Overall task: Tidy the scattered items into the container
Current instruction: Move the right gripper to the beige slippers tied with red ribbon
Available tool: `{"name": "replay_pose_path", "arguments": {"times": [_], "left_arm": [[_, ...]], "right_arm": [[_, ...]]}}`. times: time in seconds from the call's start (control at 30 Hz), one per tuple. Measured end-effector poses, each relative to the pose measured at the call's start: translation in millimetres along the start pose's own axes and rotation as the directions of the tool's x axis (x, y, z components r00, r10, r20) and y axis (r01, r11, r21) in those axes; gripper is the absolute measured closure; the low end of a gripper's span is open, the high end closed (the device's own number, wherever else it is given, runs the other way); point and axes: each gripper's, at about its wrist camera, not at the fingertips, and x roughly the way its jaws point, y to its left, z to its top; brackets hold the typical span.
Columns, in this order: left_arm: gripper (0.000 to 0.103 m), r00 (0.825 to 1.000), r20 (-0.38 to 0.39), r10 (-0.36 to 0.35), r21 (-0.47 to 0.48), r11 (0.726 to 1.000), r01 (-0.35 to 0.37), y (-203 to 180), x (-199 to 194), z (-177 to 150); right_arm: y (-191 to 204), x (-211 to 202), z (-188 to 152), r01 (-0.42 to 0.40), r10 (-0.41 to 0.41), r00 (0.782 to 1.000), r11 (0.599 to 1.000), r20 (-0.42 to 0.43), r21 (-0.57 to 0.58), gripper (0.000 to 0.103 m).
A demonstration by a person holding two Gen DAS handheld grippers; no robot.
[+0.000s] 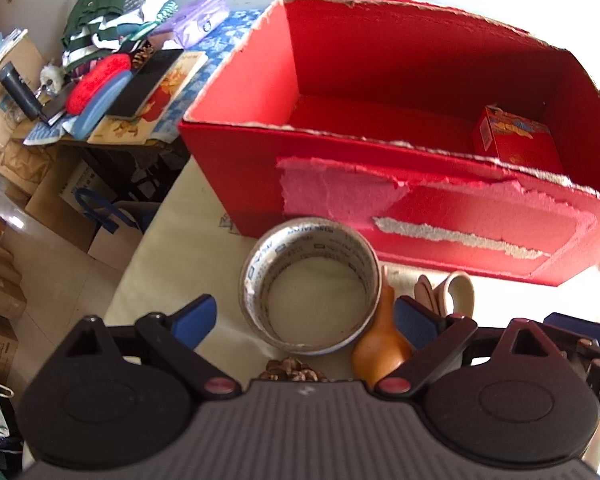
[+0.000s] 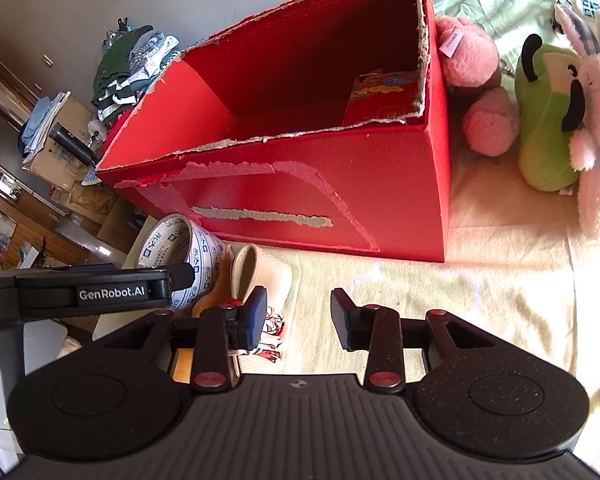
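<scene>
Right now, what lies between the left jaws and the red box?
The printed tape roll stands there on end, close against the red box front; left wrist view shows it.

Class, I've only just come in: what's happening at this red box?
A person is tidying loose items into the red box, using a handheld tool in each hand. The left tool is open around a roll of clear tape, not yet gripping it. The right tool is open and empty, near a smaller cream tape roll. Only a small red carton lies inside the box so far.
</scene>
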Motion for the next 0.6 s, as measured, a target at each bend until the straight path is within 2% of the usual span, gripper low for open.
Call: {"name": "replay_pose_path", "arguments": {"times": [0.33,0.47,0.6], "left_arm": [[0.007,0.997,-0.029,0.078,0.037,0.996,-0.077,0.0,6.7,-6.8],[0.007,0.996,-0.037,0.075,0.03,0.997,-0.074,1.9,7.3,-4.3],[0.007,0.996,-0.034,0.085,0.045,0.995,-0.084,0.6,8.4,-3.4]], "right_arm": [[7.8,13.5,7.6,-0.039,0.039,0.999,0.999,-0.022,0.008,0.06],[11.6,19.2,11.4,-0.066,0.067,0.997,0.998,-0.033,0.018,0.06],[18.2,29.1,11.4,-0.028,0.027,0.998,0.999,-0.052,-0.016,0.062]]}}
